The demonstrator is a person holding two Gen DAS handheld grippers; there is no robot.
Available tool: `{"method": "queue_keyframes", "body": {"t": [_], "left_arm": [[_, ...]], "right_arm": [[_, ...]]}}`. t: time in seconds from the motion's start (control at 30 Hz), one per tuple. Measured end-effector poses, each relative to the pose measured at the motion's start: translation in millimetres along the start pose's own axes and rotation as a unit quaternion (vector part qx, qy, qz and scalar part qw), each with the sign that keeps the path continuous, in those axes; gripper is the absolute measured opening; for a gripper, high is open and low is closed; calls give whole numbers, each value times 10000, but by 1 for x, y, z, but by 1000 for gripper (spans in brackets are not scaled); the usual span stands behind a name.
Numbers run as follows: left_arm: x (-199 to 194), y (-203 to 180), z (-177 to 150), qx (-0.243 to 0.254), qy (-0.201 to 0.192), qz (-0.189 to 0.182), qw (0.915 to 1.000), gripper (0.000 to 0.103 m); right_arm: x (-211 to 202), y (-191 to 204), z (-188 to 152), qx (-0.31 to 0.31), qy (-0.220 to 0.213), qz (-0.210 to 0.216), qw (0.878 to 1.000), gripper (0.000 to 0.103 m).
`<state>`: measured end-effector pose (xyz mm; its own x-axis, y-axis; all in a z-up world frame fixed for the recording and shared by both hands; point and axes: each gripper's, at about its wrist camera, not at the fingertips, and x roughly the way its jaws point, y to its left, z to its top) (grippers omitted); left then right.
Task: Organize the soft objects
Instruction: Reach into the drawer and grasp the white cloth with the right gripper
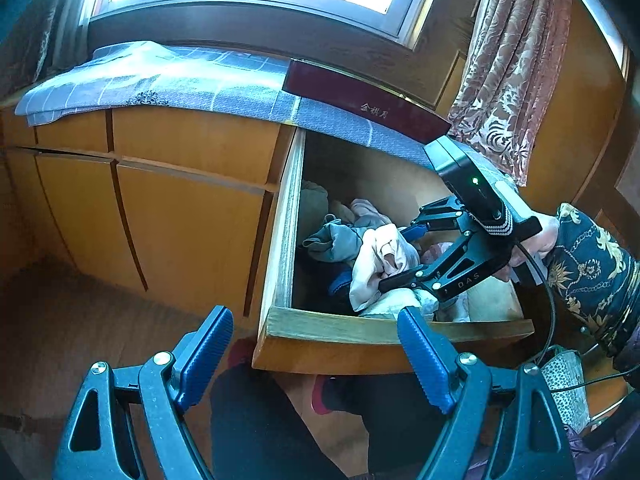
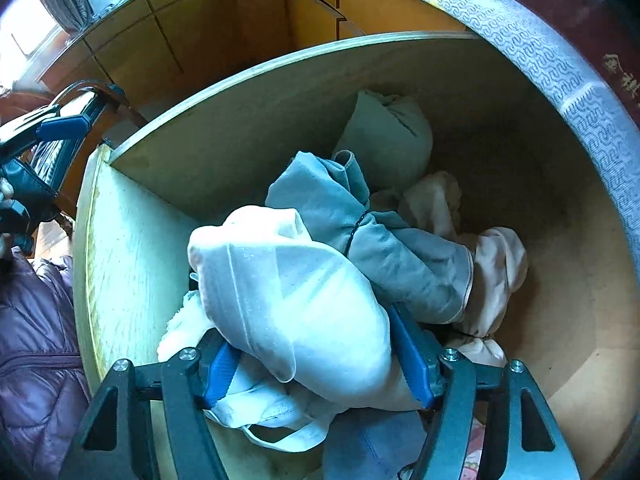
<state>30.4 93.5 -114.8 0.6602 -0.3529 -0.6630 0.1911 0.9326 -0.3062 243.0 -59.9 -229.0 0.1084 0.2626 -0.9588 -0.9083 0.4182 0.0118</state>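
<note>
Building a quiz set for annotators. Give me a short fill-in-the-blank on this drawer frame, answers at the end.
1. The clothes lie in an open wooden ____.
2. The right gripper has its fingers around a pale ____ garment.
3. The left gripper is ____ and holds nothing, outside the drawer.
4. On the cloth-covered cabinet top behind the drawer rests a dark ____ box.

Answers: drawer; pink; open; red
</note>
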Motion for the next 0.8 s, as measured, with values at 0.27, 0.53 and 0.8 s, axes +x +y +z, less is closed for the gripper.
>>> {"method": "queue_keyframes", "body": {"t": [0.27,0.53,0.8], "left_arm": [[1,-3,1,48,-5,12,10000,85],[4,1,-2,-14,59,-23,10000,85],[0,-4,2,152,-55,81,9998,82]], "right_arm": [[-8,11,-22,60,-261,-346,9990,41],[-17,17,-47,384,-580,-499,9963,39],[-60,14,-75,1041,-1203,-469,9861,36]]}}
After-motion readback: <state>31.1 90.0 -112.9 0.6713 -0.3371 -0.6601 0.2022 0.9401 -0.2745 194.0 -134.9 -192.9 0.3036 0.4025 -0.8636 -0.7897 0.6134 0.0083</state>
